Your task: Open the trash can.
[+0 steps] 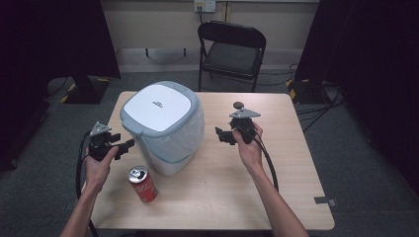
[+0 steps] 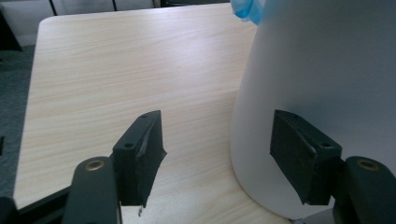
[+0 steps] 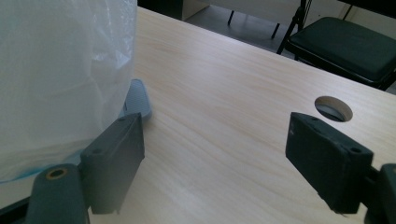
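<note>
While your left gripper (image 1: pixel 127 146) hangs at the bin's (image 1: pixel 163 128) left wall, its jaws stand part-open with nothing between them — the white side sits just beyond the right jaw in the left gripper view. Near you, left of centre, the can (image 1: pixel 142 183) stands upright, touching nothing. The bin itself sits left of the table's (image 1: pixel 286 197) middle, lid (image 1: pixel 157 106) shut, bag (image 3: pixel 60 70) draped over its right side. Your right gripper (image 1: pixel 223 136) floats right of the bin, jaws spread wide and empty. You look to be at the approach — no grip taken. Next, I'd judge, the pedal (image 3: pixel 136 101) at the bin's foot needs pressing, or the can needs pinching.
</note>
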`<state>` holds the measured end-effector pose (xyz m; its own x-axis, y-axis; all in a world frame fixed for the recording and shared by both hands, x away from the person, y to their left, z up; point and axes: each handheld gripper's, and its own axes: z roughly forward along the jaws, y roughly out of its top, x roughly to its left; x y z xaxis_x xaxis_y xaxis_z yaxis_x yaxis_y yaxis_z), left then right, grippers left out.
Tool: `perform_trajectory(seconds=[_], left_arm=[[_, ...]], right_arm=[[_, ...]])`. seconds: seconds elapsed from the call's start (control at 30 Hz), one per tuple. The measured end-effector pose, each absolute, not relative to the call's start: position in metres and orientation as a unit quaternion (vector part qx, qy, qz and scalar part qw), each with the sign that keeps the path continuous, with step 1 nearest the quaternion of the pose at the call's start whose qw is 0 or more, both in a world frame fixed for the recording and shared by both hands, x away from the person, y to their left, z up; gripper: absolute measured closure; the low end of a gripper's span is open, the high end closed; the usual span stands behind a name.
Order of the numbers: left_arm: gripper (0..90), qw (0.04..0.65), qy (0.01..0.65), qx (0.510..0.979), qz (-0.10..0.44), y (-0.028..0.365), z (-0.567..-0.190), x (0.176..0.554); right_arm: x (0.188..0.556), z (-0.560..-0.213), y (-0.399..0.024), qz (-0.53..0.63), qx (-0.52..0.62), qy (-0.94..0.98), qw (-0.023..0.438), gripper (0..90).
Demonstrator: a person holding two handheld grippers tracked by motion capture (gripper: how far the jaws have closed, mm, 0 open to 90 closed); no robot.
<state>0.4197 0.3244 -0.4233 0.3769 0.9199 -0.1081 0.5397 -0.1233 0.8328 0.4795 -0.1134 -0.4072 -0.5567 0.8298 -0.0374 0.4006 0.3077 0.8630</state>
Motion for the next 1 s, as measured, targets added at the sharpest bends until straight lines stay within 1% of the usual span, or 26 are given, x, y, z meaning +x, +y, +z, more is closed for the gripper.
perform_trajectory(seconds=[0.1,0.2,0.27,0.43,0.6,0.63,0.77,0.8,0.87,0.9,0.97,1.0], left_arm=[[40.2,0.426,0.511,0.712,0.227,0.322,-0.424,0.426],[42.9,0.424,0.510,0.714,0.224,0.318,-0.424,0.432],[43.4,0.427,0.509,0.714,0.221,0.317,-0.424,0.433],[43.3,0.424,0.493,0.729,0.214,0.301,-0.422,0.445],[43.4,0.420,0.481,0.741,0.207,0.288,-0.418,0.455],[43.4,0.427,0.477,0.741,0.203,0.286,-0.418,0.457],[43.8,0.438,0.476,0.738,0.192,0.283,-0.420,0.459],[43.8,0.438,0.475,0.739,0.190,0.282,-0.419,0.459],[46.3,0.439,0.475,0.740,0.186,0.282,-0.418,0.460],[47.0,0.438,0.473,0.742,0.184,0.281,-0.417,0.460],[49.6,0.434,0.470,0.746,0.185,0.280,-0.416,0.460],[50.1,0.434,0.470,0.746,0.185,0.280,-0.416,0.460]], right_arm=[[0.487,-0.411,-0.109,0.429,0.397,0.772,0.250,18.5],[0.496,-0.416,-0.109,0.430,0.402,0.769,0.249,19.0],[0.501,-0.419,-0.109,0.433,0.401,0.767,0.250,26.4],[0.508,-0.425,-0.105,0.435,0.399,0.765,0.257,26.4],[0.512,-0.424,-0.111,0.449,0.398,0.755,0.265,26.4],[0.513,-0.423,-0.114,0.451,0.394,0.754,0.269,26.7],[0.515,-0.424,-0.117,0.460,0.372,0.771,0.236,25.3],[0.515,-0.423,-0.115,0.468,0.362,0.776,0.220,26.2],[0.515,-0.419,-0.110,0.472,0.353,0.777,0.220,40.0],[0.514,-0.417,-0.108,0.471,0.351,0.778,0.222,44.9],[0.513,-0.416,-0.106,0.473,0.349,0.780,0.216,54.2],[0.513,-0.416,-0.106,0.473,0.349,0.780,0.216,54.2]])
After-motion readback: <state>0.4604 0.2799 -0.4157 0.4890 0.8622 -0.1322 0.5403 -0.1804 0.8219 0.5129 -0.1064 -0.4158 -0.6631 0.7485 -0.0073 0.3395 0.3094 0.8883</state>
